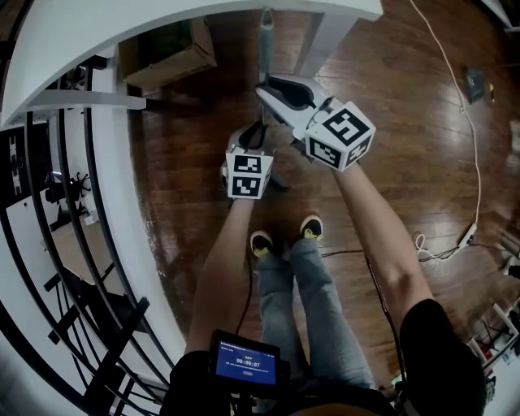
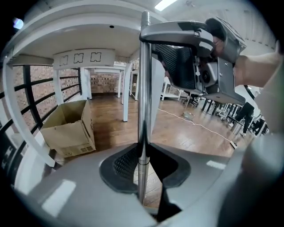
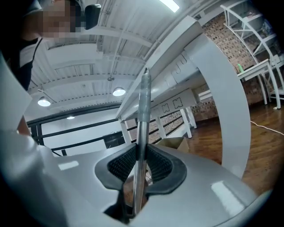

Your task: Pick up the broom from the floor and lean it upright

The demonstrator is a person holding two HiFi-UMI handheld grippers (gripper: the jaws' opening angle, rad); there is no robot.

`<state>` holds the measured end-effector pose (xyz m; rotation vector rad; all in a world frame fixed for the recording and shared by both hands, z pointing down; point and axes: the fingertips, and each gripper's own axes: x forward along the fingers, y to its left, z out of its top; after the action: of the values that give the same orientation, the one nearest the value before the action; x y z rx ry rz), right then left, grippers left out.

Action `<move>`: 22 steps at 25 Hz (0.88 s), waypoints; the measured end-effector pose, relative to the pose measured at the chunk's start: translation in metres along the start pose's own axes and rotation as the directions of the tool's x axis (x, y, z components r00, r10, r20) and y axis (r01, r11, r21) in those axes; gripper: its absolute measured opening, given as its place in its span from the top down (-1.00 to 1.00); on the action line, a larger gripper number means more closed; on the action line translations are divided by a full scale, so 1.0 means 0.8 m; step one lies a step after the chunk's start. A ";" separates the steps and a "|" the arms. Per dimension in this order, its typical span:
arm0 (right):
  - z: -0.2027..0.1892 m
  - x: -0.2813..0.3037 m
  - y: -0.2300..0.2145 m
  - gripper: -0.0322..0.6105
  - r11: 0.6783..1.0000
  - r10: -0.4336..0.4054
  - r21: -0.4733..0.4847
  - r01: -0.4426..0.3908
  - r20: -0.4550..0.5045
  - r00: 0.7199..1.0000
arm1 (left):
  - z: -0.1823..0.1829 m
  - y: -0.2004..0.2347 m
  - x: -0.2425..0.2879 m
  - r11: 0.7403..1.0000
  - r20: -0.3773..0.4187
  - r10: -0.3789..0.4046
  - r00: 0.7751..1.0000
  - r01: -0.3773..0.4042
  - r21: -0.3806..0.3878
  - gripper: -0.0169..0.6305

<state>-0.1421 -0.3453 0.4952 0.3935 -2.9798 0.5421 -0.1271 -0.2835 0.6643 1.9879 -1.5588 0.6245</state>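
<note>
Metal broom handle (image 2: 144,88) clamped by L gripper (image 2: 141,162) jaws & R gripper (image 3: 139,165) jaws.

Indoor light, even, fairly bright. Right gripper view: a round ceiling lamp (image 3: 118,91) glows just left of the broom handle (image 3: 141,146), and a strip light (image 3: 171,4) burns above and right of it. The handle's top is washed pale. Left gripper view: a ceiling strip (image 2: 165,4) sits right of the handle's top, with a bright streak down the metal. Head view: soft sheen on the wood floor (image 1: 406,106) right of the handle, darker left of it. All views bow hard at the edges. Corners black, near foreground soft.
</note>
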 end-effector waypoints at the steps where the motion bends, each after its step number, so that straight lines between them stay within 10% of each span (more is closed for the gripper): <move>1: 0.000 0.001 -0.001 0.65 1.000 0.004 -0.003 -0.004 -0.001 1.000 | 0.001 0.002 0.002 1.000 -0.002 0.002 1.000 -0.002 0.003 0.65; 18: 0.012 -0.045 -0.008 0.42 0.991 -0.090 0.103 0.084 0.052 0.995 | -0.002 0.000 -0.038 1.000 -0.011 -0.009 1.000 0.009 -0.009 0.26; 22: 0.054 -0.114 -0.005 0.43 0.981 -0.163 0.113 0.157 0.054 0.985 | 0.062 -0.004 -0.109 1.000 0.132 -0.014 0.991 0.014 0.002 0.35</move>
<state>-0.0554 -0.3426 0.4442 0.6652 -2.9504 0.6872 -0.1419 -0.2521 0.5701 2.0765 -1.6198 0.4970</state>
